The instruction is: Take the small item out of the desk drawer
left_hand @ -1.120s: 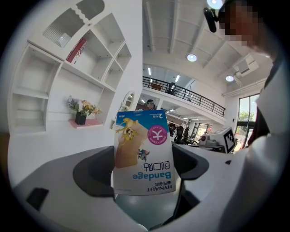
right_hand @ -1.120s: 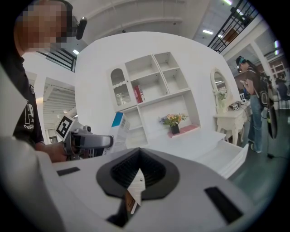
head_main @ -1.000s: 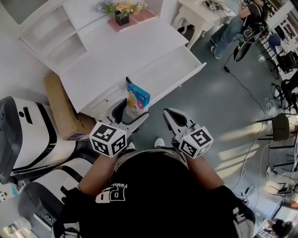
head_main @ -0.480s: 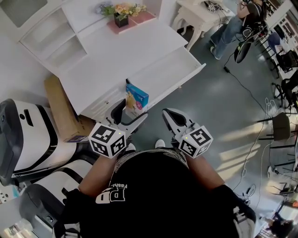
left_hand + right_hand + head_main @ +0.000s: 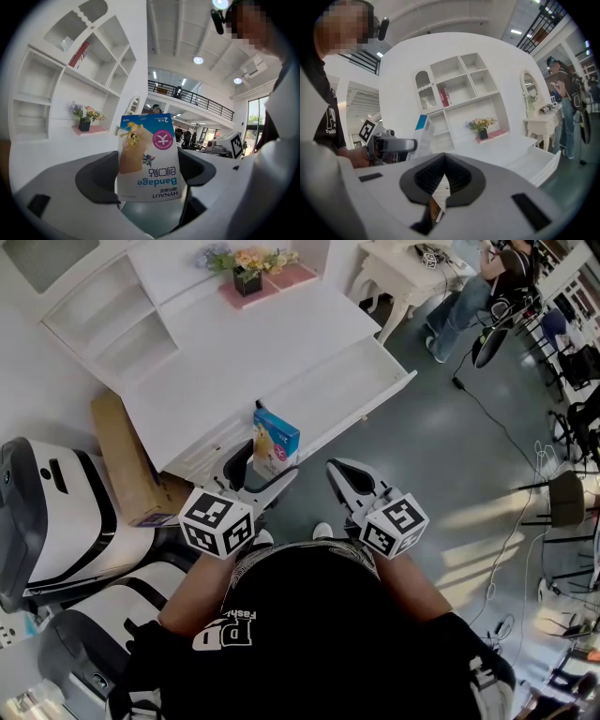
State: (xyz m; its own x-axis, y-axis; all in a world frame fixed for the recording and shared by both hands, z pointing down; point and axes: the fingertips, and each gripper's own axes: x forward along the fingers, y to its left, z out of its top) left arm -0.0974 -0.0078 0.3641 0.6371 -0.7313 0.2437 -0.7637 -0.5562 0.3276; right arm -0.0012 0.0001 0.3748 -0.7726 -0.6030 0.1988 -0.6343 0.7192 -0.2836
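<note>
White tabletop (image 5: 253, 343) fills upper left, its shallow white drawer (image 5: 349, 381) open. Left claw (image 5: 261, 470) grasps blue-and-white cardboard bandage box (image 5: 277, 439) at centre, clear of drawer (extraction looks done). Right claw (image 5: 343, 478) clenched on small white-brown paper slip (image 5: 437, 190). Next: set box down.

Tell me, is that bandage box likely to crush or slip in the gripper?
The bandage box looks like thin cardboard, so probably light and crushable. The left gripper pinches only one end, so it might pivot. Its smooth printed face may be slightly slippery.
</note>
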